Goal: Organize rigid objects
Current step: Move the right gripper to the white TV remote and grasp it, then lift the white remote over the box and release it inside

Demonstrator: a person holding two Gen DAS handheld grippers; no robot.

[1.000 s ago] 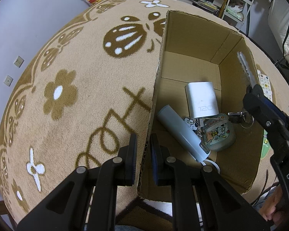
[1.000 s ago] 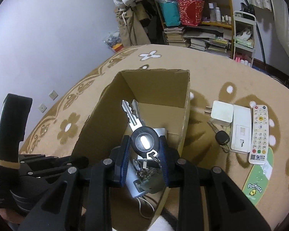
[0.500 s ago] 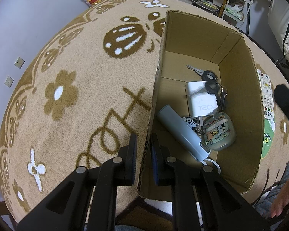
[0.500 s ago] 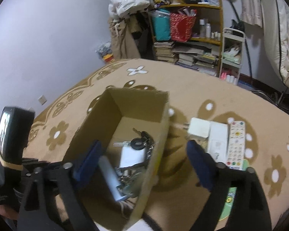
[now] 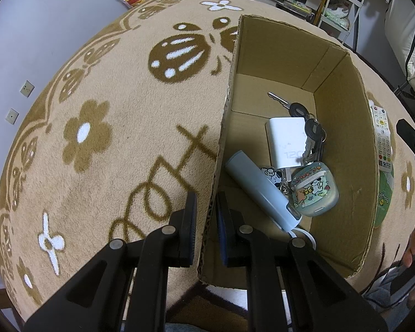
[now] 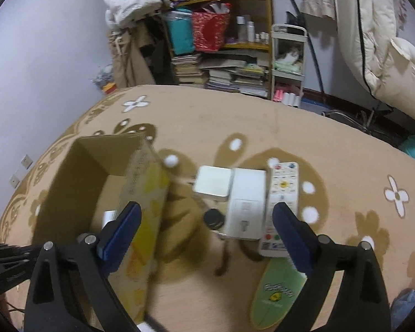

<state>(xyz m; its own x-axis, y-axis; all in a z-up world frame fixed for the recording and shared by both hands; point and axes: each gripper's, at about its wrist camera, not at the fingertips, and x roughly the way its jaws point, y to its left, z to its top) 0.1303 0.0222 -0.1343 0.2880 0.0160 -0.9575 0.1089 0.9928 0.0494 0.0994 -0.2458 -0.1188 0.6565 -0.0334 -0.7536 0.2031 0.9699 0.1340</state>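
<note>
Cardboard box [image 5: 343, 144] on the carpet already holds keys [image 5: 304, 127], charger and earbud case; left gripper [image 5: 206, 221] pinches its wall, right gripper [image 6: 204, 232] spread wide above the remote [image 6: 282, 193] and white adapters outside, unpacked

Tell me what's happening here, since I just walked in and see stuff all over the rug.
A person with a gripper in each hand is sorting small items into a cardboard box. The left gripper is clamped on the box's near wall. Inside lie a bunch of keys, a white charger, a grey-blue tube and a cartoon earbud case. The right gripper is open and empty above a remote, two white adapters and a black key on the rug.
</note>
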